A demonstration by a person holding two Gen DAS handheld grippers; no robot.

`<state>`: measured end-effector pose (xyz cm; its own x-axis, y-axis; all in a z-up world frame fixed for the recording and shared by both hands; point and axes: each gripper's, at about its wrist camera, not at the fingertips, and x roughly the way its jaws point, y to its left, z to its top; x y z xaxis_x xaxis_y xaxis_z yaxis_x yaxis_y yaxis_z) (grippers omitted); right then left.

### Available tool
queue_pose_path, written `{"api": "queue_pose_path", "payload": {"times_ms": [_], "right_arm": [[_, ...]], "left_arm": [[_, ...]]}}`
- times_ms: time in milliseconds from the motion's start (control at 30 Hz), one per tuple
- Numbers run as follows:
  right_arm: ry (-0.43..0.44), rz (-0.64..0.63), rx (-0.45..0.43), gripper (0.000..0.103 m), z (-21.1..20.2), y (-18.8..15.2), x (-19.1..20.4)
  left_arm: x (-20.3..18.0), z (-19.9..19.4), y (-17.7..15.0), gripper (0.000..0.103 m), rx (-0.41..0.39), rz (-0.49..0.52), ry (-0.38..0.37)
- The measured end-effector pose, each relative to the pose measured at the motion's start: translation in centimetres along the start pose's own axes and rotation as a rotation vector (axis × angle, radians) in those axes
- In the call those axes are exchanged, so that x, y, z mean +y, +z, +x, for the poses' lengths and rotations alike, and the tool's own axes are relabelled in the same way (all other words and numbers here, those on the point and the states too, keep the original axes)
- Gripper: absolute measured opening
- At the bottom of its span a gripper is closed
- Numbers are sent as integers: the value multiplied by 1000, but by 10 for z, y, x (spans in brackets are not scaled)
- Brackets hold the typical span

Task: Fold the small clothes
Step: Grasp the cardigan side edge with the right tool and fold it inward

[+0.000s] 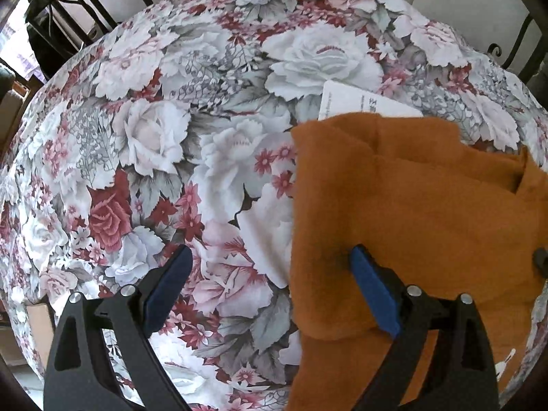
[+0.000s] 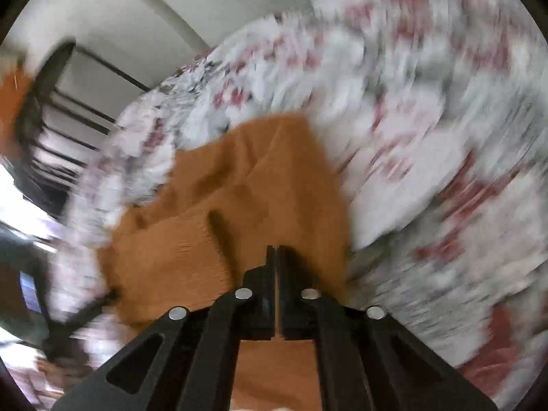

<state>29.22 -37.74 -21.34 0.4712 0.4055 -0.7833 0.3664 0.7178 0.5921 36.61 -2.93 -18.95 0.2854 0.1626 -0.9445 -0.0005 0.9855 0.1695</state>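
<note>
An orange garment [image 1: 411, 212] lies on the flowered bedsheet [image 1: 191, 144], at the right of the left wrist view. My left gripper [image 1: 270, 257] is open, with its jaws wide apart. Its right finger [image 1: 371, 284] rests on the garment's left part and its left finger [image 1: 167, 284] is over the bare sheet. In the blurred right wrist view, my right gripper [image 2: 275, 250] is shut on the orange garment [image 2: 239, 188], which hangs and spreads below and ahead of it.
A white paper sheet [image 1: 356, 101] lies on the bed, partly under the garment's far edge. Black metal bed-frame bars [image 1: 85, 10] run along the far side. A white wall [image 2: 137, 17] lies beyond.
</note>
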Motion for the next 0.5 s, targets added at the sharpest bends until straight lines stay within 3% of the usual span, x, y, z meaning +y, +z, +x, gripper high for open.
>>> {"api": "queue_pose_path", "payload": {"times_ms": [33, 67, 267, 300, 367, 400, 500], "right_arm": [[36, 4, -9, 44, -1, 0, 2], [44, -25, -31, 55, -2, -1, 8], [-39, -134, -41, 56, 16, -4, 29], [-56, -157, -42, 55, 19, -6, 33], [-72, -242, -30, 38, 26, -13, 49], [-88, -278, -29, 9, 26, -16, 58], [-97, -327, -97, 5, 1, -17, 73]], "left_arm": [[1, -2, 0, 91, -3, -2, -5], [2, -3, 0, 91, -5, -5, -9], [10, -6, 2, 91, 5, -29, -20], [11, -6, 1, 91, 4, -35, -25], [11, -6, 1, 91, -5, -38, -29], [15, -8, 3, 91, -10, -40, -26], [20, -15, 5, 91, -28, -59, -20]]}}
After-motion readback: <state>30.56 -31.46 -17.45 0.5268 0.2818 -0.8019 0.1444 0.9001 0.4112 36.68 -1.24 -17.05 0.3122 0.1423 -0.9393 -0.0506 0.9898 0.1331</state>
